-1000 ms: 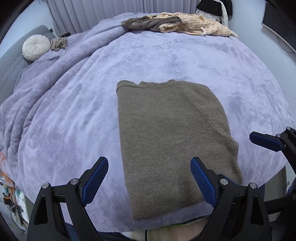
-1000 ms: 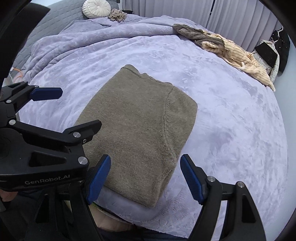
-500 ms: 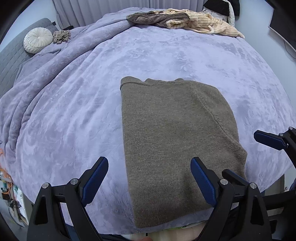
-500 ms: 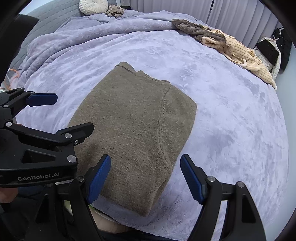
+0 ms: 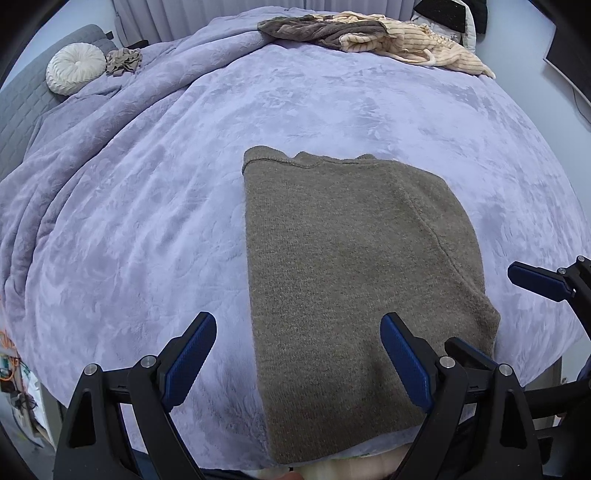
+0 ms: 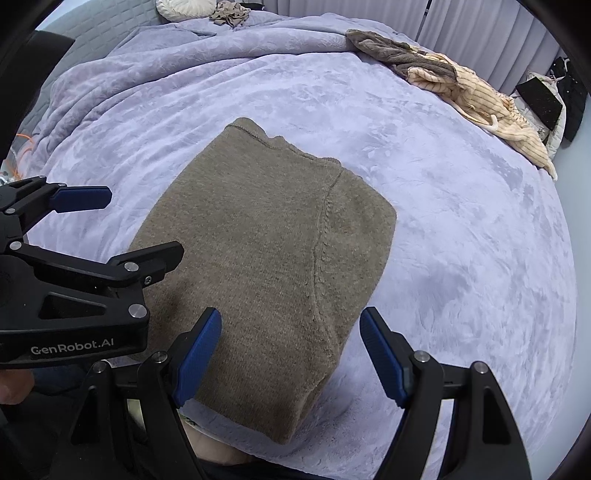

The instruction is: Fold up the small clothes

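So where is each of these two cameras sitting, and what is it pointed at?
Left wrist view: sits on the left gripper, looks steeply down along its open blue fingers at the brown sweater on the purple blanket; the right gripper shows at the right edge.
Right wrist view: sits on the right gripper, looks down at the sweater's near right corner; the left gripper shows at the left.
Both share: the sweater, the blanket, the clothes pile and round cushion at the far side.
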{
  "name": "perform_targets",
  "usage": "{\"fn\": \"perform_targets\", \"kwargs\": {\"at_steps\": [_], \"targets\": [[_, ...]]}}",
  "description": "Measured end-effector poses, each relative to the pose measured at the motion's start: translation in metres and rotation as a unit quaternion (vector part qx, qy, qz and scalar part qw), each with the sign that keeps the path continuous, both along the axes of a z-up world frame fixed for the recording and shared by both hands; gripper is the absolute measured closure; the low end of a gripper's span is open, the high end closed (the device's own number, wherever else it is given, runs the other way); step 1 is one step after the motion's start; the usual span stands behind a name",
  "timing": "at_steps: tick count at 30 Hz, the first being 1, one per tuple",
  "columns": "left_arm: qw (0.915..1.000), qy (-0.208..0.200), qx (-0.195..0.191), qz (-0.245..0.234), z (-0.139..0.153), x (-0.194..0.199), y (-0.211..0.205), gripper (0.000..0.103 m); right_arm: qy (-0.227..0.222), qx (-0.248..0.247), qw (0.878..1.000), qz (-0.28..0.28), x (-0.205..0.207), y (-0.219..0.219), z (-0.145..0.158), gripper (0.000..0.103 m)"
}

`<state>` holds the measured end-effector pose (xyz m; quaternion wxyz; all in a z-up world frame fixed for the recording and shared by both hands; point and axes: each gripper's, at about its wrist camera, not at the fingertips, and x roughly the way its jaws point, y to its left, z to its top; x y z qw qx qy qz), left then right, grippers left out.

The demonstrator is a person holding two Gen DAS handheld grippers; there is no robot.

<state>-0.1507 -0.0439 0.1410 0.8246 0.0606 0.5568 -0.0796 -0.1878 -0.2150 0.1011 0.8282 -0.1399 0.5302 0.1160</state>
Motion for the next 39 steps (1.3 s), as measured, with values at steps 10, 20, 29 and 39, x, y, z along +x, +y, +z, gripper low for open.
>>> {"fn": "perform_targets", "kwargs": {"at_steps": [10, 20, 29, 39], "targets": [[1.0000, 0.000, -0.008, 0.002, 0.000, 0.001, 0.003, 0.012, 0.002, -0.010, 1.000, 0.003, 0.001, 0.006, 0.000, 0.023], [0.9999, -0.006, -0.014, 0.001, 0.002, -0.001, 0.010, 0.012, 0.004, -0.023, 1.000, 0.008, 0.000, 0.016, 0.001, 0.023], [0.9997, -0.007, -0.022, 0.004, 0.003, -0.002, 0.014, 0.012, 0.003, -0.030, 0.999, 0.015, -0.001, 0.024, 0.004, 0.023], [0.9997, -0.006, -0.023, 0.003, 0.003, -0.001, 0.015, 0.012, -0.001, -0.032, 0.999, 0.015, 0.001, 0.024, 0.008, 0.023]]}}
